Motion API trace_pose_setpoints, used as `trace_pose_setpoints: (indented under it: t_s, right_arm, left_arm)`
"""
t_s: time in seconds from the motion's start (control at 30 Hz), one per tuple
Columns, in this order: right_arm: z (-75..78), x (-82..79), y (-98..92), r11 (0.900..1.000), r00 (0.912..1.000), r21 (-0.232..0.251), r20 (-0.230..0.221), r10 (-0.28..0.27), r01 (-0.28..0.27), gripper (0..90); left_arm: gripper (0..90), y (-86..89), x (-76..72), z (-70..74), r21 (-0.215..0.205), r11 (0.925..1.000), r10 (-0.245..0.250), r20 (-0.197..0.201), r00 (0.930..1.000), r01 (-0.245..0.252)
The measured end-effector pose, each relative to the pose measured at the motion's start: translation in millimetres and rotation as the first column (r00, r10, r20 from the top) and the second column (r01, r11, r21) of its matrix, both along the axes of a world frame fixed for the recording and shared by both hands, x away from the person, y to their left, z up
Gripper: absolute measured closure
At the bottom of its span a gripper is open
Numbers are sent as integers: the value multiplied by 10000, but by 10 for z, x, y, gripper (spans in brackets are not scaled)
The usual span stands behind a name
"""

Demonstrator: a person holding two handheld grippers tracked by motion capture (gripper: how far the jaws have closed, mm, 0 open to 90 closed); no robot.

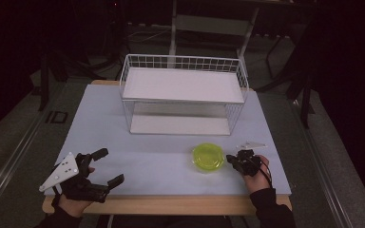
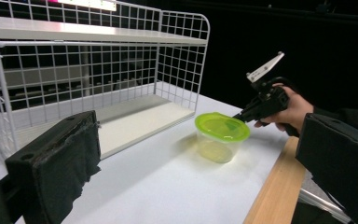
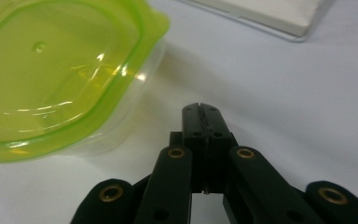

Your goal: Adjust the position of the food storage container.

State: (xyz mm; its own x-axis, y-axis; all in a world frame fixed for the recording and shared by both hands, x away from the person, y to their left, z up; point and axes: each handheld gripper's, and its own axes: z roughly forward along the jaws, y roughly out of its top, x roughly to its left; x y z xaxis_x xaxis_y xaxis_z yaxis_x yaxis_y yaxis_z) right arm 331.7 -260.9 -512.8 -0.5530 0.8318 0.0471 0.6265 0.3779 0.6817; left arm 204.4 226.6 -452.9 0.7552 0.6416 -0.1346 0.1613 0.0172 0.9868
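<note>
Item: tub (image 1: 208, 157), small, clear plastic w/ yellow-green snap lid (image 3: 51, 70). Location: set on the desk (image 1: 147, 156), front right, in front of the wire rack (image 1: 183, 95), well apart from it. Appears empty; judged light, thin-walled, somewhat flexible, so it is likely to slide or tip if pushed from one side. Smooth, glossy walls and lid: slippery for hard pads. Not fragile, but the lid could be popped off by a hard squeeze. Best hold, as judged: across the body just under the lid rim, or on the protruding lid edge/corner, where the lip gives a stop.

Right tongs (image 3: 200, 109): jaws closed fully together, nothing between them, tip lying just beside the tub's right side; contact can't be told.

Left tongs (image 1: 108, 166): spread wide, empty, held over the desk's front left edge, well apart from the tub.

Rack: two white shelves, both bare.
</note>
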Motion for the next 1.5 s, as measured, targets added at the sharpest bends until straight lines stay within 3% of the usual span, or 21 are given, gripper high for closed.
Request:
trace_pose_setpoints:
  t_s: [0.13,0.23,0.43,0.8,1.03,1.5]
  right_arm:
    - [-23,12,35,9999,9998,48,-154,111,-110,900]
    - [-73,29,59,9986,9984,500,-537,203,-176,900]
    - [-119,21,149,9983,9965,403,-717,439,-411,900]
    - [-114,-23,355,9963,9942,97,-646,855,-850,900]
    - [-106,-29,522,9936,9912,282,-711,1115,-1098,900]
    - [-142,-18,941,9817,9782,229,-828,1903,-1891,900]
  left_arm:
    - [5,0,-4,2,22,10000,-4,19,10000,4]
    - [5,1,-1,2,-19,10000,-31,11,10000,31]
    - [5,-1,-4,5,20,10000,-57,38,10000,57]
    - [5,-6,-5,4,66,9999,-90,32,10000,90]
    - [5,-8,-4,3,84,9999,-120,22,9999,120]
    - [5,-11,-7,6,168,9998,-130,8,9999,130]
